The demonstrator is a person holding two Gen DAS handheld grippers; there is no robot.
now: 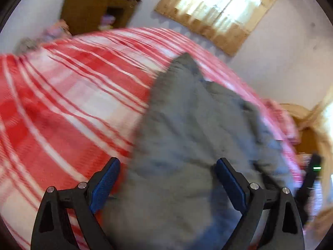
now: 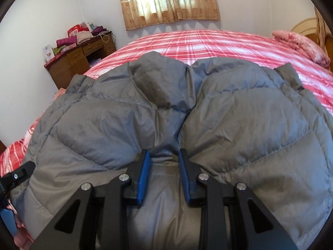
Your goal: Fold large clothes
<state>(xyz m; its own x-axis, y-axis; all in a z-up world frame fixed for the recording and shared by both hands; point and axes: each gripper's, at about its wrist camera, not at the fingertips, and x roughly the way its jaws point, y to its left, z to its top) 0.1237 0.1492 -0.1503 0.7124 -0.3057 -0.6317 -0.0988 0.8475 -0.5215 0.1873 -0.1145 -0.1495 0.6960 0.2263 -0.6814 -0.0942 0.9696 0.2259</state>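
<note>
On the bed (image 2: 208, 39), spread over its red-and-white checked cover, lies a grey quilted down jacket (image 2: 239, 112), its puffy panels heaped toward the near edge. It looks light and bulky, soft and springy, with a slick shell that may slide out of a shallow pinch; a hem, seam or collar edge seems a firmer hold than a bulging panel. The right gripper (image 2: 164, 156) has its jaws narrowed on a fold of fabric at the middle seam, blue pads pressing it from both sides. The left gripper (image 1: 166, 164) hangs over the jacket with jaws spread wide, holding nothing; its view is blurred. A pink floral quilt (image 2: 301, 43) sits by the headboard, a curtained window (image 2: 170, 0) faces the bed, and a wooden desk (image 2: 81, 58) piled with clothes stands in the corner
</note>
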